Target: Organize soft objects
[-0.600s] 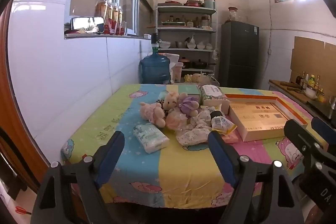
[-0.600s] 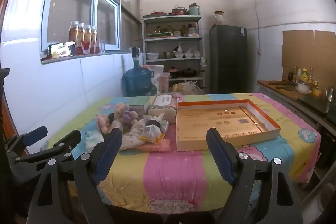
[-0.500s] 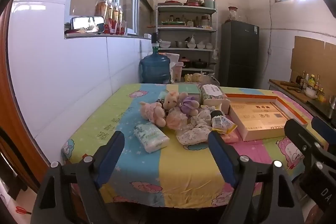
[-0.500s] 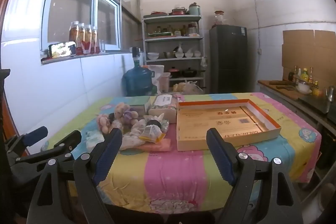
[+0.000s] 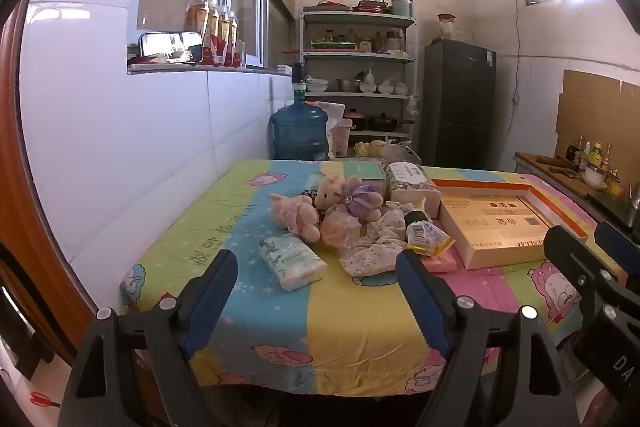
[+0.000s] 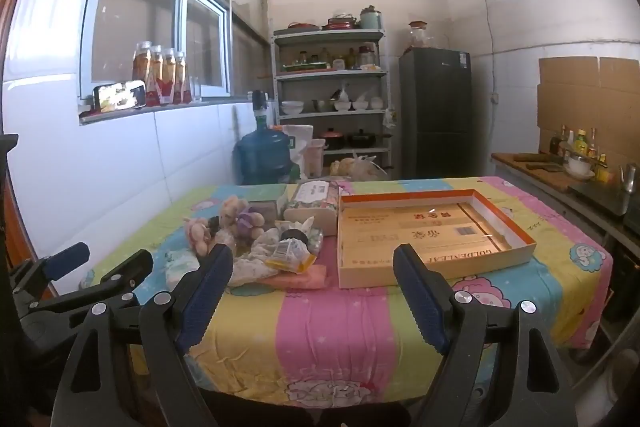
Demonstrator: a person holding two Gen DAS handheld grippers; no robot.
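On the striped cartoon tablecloth [image 5: 352,307], toward the wall side of the table, lies the heap of soft objects. The left gripper [image 5: 316,291] and right gripper [image 6: 312,287] both hang short of the table's near edge, jaws wide apart, with nothing between them.

Contents of the heap:
- pink plush toy [image 5: 296,213], lying on its side
- purple plush toy [image 5: 362,197], leaning against a beige one
- floral cloth [image 5: 376,251], crumpled and spread loosely
- tissue pack [image 5: 292,261], nearest the left gripper, apart from the pile
- yellow snack packet [image 5: 426,237], resting on the cloth

An open shallow box [image 6: 432,235] sits just beside the heap, on the right gripper's side; it is probably the destination.

Handling judgement: every item looks light and compressible.
- The plush toys should be pinched across the body, not by a limb, which would let them dangle.
- The cloth has no stiff edge; take it at a bunched fold.
- The tissue pack has a slick film wrap, so grip it across its short width.
- The packet may crackle and slip; grip it by a sealed end.
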